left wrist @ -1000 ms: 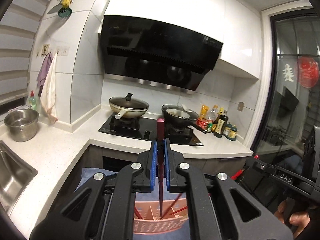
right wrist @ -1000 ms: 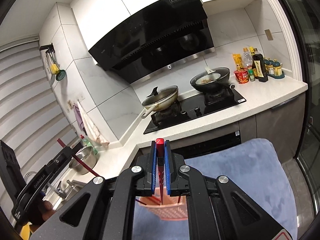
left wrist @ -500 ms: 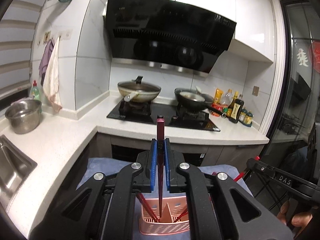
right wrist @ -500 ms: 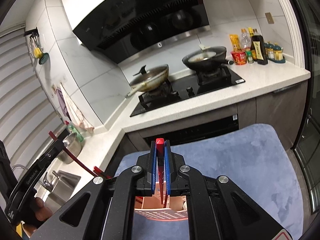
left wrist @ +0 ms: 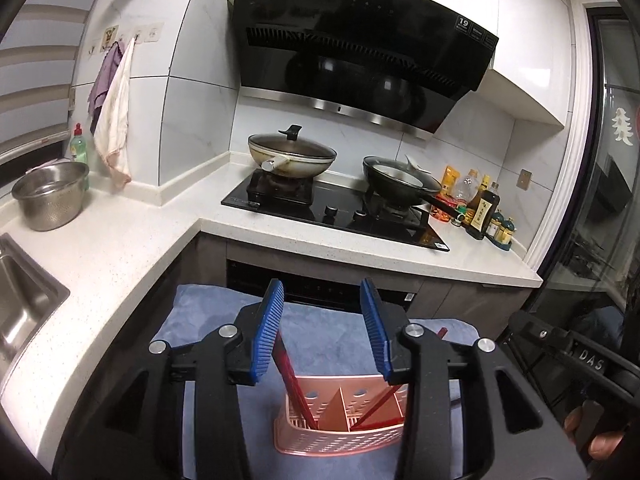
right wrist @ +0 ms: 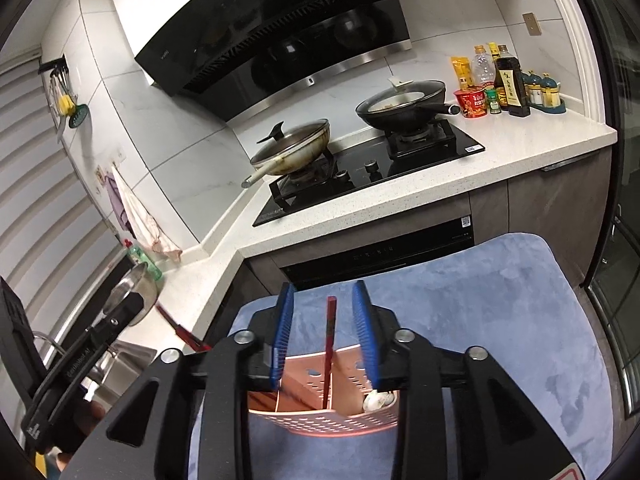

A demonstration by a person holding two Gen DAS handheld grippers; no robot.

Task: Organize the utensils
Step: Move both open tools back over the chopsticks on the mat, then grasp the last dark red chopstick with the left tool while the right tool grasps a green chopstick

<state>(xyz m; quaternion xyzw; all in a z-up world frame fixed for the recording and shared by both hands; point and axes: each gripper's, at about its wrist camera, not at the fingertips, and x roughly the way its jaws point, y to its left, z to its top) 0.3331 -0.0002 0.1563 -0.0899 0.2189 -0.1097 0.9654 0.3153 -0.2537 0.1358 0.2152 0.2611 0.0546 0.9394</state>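
Note:
A pink slotted utensil caddy (left wrist: pixel 340 424) (right wrist: pixel 320 420) stands on a blue mat (left wrist: pixel 328 340) (right wrist: pixel 480 300). My left gripper (left wrist: pixel 322 324) hovers just above it and its jaws are opening. A red chopstick (left wrist: pixel 290 376) leans free beside the left pad with its lower end in the caddy. A second red chopstick (left wrist: pixel 380 402) leans in the right compartment. My right gripper (right wrist: pixel 324 320) is over the caddy too, jaws opening. A red chopstick (right wrist: pixel 330 344) stands loose between its pads, untouched by either. A white utensil (right wrist: pixel 376 400) lies in the caddy's right compartment.
Behind the mat runs a white L-shaped counter (left wrist: pixel 120 248) with a black hob (left wrist: pixel 332 212) carrying a lidded wok (left wrist: pixel 290 156) and a black pan (left wrist: pixel 400 184). Bottles (left wrist: pixel 480 208) stand at the right, a steel bowl (left wrist: pixel 50 196) and a sink (left wrist: pixel 20 304) at the left.
Both grippers came down over the caddy while shut on a red chopstick each. Both have now spread their jaws, and the chopsticks stand loose in the caddy.

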